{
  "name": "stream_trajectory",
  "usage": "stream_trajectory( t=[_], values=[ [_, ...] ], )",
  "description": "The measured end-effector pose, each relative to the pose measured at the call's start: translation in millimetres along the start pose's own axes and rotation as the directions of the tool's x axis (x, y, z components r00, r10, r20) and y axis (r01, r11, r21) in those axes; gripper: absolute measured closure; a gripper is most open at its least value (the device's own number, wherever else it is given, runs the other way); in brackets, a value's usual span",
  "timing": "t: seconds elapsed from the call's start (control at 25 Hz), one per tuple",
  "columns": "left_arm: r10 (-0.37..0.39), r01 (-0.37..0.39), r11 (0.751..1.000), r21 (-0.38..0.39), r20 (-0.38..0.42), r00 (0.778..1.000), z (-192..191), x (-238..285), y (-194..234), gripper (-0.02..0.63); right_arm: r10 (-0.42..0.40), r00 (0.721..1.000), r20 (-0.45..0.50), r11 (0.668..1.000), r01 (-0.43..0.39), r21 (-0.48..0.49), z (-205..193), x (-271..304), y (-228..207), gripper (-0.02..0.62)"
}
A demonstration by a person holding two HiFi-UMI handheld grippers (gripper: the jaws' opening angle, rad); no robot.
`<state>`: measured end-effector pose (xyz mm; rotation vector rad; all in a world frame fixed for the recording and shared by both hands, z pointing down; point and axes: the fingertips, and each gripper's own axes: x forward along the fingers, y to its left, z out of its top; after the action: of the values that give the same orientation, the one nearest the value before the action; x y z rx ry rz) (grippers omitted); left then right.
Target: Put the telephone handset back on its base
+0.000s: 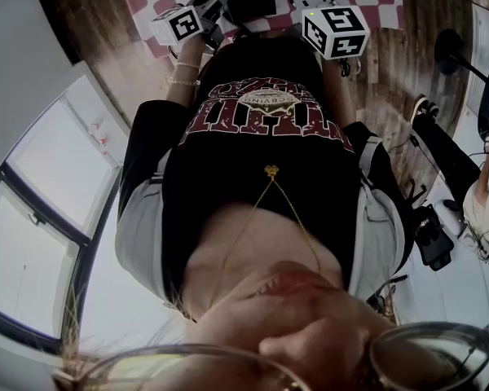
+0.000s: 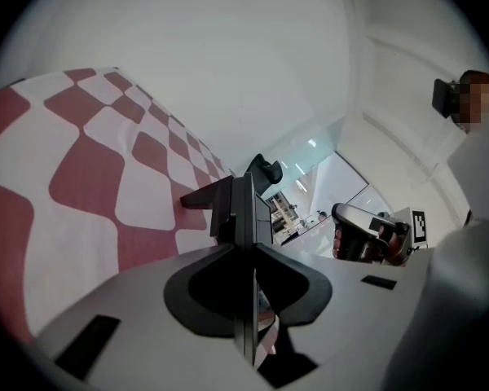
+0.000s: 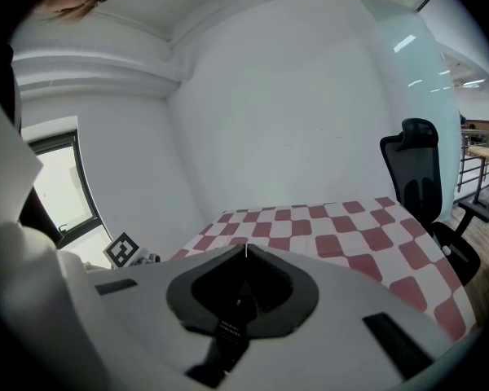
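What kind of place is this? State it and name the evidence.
Probably an office: a black office chair beside a red-and-white checkered cloth, and a glass partition with desks beyond.

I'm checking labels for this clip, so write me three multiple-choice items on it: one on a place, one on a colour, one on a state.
1. In the right gripper view, where is the black office chair?
A. by the cloth's right edge
B. on top of the cloth
C. at the far left

2. What colours is the checked cloth?
A. blue and white
B. red and white
C. green and yellow

3. How do the right tool jaws stand?
A. wide apart
B. closed on a handset
C. together, nothing between them

Answers:
1 A: the chair stands at the right, past the cloth's edge.
2 B: its squares alternate red and white.
3 C: only a thin seam shows between the jaws.
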<state>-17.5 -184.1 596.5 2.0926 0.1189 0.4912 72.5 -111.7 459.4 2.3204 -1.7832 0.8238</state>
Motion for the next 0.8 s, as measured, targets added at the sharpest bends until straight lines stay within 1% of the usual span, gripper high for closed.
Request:
stream_trajectory(
  t=[0.12,0.24,0.28,0.4,0.48,0.56,0.64,0.8],
  values=[
    [0.089,-0.087,0.995,0.043,-0.057,0.994,-1,-1,3,0.526,0.010,1.000,0.002,1.000,-0.010,-0.007,2,0,2,0.574],
    [0.176,-0.159,0.977,0.139,-0.118,0.977,7,-2,-8,0.518,0.017,1.000,0.006,1.000,-0.017,-0.012,3,0,2,0.574],
    [0.193,-0.171,0.971,0.166,-0.130,0.973,9,-2,-11,0.515,0.019,1.000,0.007,1.000,-0.019,-0.013,4,0,2,0.574],
    [0.220,-0.186,0.961,0.202,-0.157,0.963,10,-1,-13,0.514,0.023,1.000,0.011,1.000,-0.022,-0.017,5,-3,1,0.574],
    [0.236,-0.185,0.949,0.254,-0.188,0.953,10,-1,-13,0.511,0.021,1.000,0.014,1.000,-0.021,-0.019,5,-5,-1,0.574],
    [0.263,-0.192,0.936,0.295,-0.226,0.938,10,-2,-12,0.508,0.018,1.000,0.016,1.000,-0.018,-0.018,4,-7,-3,0.574],
    [0.288,-0.202,0.926,0.318,-0.253,0.924,10,-2,-11,0.506,0.012,1.000,0.018,1.000,-0.012,-0.019,4,-8,-6,0.574],
    [0.369,-0.256,0.889,0.380,-0.260,0.892,11,0,-12,0.497,0.005,1.000,0.027,1.000,-0.005,-0.017,6,-10,-10,0.574]
  ],
)
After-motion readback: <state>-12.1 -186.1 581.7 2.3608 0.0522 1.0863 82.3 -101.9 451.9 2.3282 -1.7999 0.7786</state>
